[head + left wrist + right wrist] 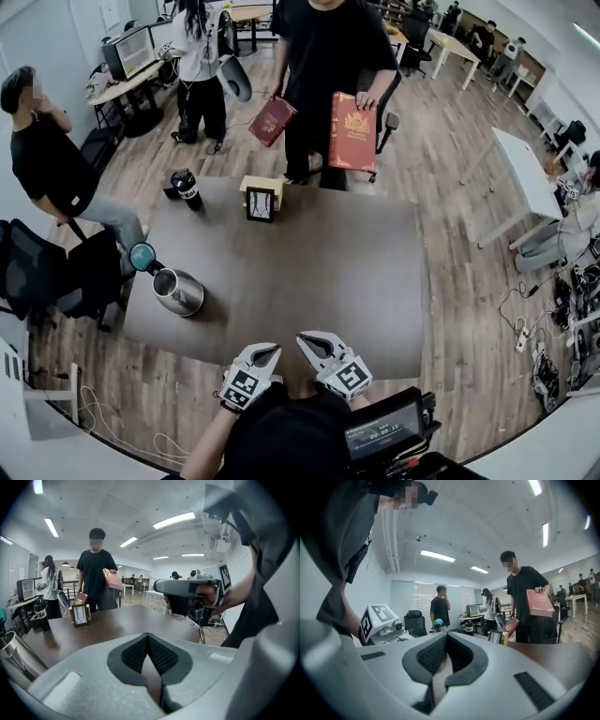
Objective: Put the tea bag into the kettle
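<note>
No word can be read for sure. At 5 o'clock in the head view, a small screen (384, 433) shows one row of pale digits split by colons, too small to tell.

The left gripper (265, 352) at 7 o'clock has a left cube (242, 384), and the right gripper (314, 342) at 6 o'clock has a right cube (353, 377). Both cubes bear black-and-white square markers without letters.

At 12 o'clock, the large red book (352, 131) carries a gold emblem and gold lettering, illegible. At 10 o'clock, the black bottle (187, 188) has a white label band whose print is unreadable.
</note>
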{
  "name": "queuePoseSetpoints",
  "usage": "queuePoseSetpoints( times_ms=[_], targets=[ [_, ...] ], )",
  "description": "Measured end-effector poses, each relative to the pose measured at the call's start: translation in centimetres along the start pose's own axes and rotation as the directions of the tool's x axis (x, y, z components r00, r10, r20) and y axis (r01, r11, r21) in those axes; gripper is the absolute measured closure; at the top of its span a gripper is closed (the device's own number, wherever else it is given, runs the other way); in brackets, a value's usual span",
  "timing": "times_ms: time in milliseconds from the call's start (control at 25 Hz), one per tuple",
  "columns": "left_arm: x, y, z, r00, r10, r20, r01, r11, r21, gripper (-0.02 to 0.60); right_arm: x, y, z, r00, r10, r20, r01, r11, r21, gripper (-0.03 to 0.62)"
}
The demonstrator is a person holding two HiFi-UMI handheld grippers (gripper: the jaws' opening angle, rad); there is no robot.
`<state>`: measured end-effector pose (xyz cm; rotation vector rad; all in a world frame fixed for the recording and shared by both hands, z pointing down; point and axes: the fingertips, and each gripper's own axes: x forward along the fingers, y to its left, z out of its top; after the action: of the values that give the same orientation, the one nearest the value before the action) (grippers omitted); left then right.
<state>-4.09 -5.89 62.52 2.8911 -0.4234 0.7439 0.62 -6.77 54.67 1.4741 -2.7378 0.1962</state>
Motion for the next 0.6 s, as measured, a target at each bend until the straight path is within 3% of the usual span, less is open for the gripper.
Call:
queuePoseSetpoints(
  times_ms=[600],
  targets=[
    [10.8,-8.4,7.7,0.993,-0.12,-0.016,0.121,0.989,0.089,0.584,-12.1,-10.2,-0.2,0.987,-0.157,0.018,0.156,0.987,0.024,0.589]
  ],
)
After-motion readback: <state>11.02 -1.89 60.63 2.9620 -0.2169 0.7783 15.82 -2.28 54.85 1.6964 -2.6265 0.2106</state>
